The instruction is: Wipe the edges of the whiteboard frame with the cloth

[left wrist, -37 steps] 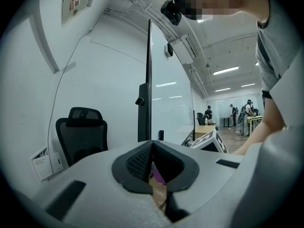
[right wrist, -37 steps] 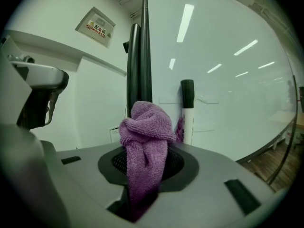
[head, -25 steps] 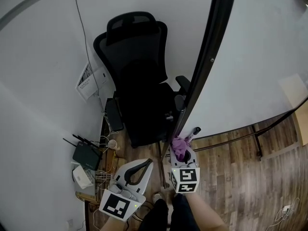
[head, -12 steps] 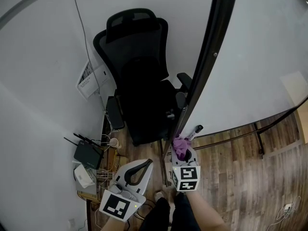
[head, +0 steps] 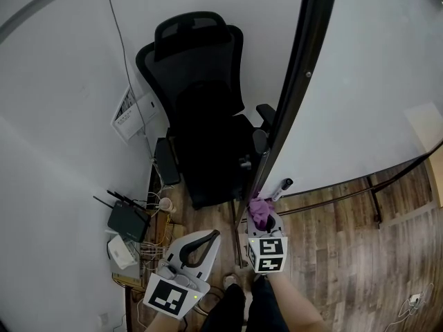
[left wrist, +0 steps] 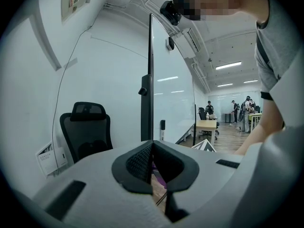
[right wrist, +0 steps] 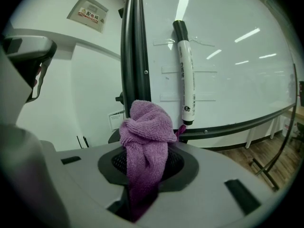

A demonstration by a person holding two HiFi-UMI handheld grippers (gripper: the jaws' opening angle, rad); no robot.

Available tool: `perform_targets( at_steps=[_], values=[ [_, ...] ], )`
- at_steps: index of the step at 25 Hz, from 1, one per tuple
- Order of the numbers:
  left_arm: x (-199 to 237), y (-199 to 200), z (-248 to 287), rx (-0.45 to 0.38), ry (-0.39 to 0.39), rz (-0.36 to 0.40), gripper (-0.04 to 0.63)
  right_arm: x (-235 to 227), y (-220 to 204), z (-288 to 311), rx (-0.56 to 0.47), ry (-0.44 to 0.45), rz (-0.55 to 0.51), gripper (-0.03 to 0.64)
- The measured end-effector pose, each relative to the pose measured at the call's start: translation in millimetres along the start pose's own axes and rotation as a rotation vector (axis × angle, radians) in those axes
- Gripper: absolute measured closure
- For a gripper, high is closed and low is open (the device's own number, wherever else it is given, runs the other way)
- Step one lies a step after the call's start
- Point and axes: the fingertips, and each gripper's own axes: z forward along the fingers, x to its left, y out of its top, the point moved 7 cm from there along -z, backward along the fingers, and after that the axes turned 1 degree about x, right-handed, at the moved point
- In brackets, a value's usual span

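Observation:
My right gripper (head: 261, 214) (right wrist: 143, 167) is shut on a purple cloth (head: 259, 209) (right wrist: 145, 132). The cloth bunches up against the bottom of the whiteboard's dark side frame (head: 297, 88) (right wrist: 133, 51), near its lower left corner. A black-and-white marker (head: 282, 187) (right wrist: 185, 70) sticks to the white board face just right of the cloth. My left gripper (head: 204, 244) (left wrist: 152, 167) hangs lower left of the board, jaws together with nothing between them. In the left gripper view the frame (left wrist: 147, 87) stands edge-on ahead.
A black office chair (head: 201, 109) (left wrist: 85, 132) stands behind the frame's edge against the white wall. A router (head: 124, 220), cables and a small white box (head: 121, 253) lie on the wood floor at left. The board's stand legs (head: 370, 199) run right. People stand by desks far off (left wrist: 237, 115).
The cloth and right gripper have crept slightly down and right along the frame's foot. The left gripper has barely moved.

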Motion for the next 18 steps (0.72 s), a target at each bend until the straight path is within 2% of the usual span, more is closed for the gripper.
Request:
perform_targets(
  at_steps=[7,18],
  values=[
    [-4.1,2.6,-0.5,0.001,0.004,0.010,0.578,-0.8,-7.7,-1.4,0.028,0.013,-0.020,0.515],
    [-20.6,11.7,6.8,-0.014,-0.020,0.026,0.578,-0.8,7.1,-33.5,-0.046,0.046,-0.053,0.515]
  ],
)
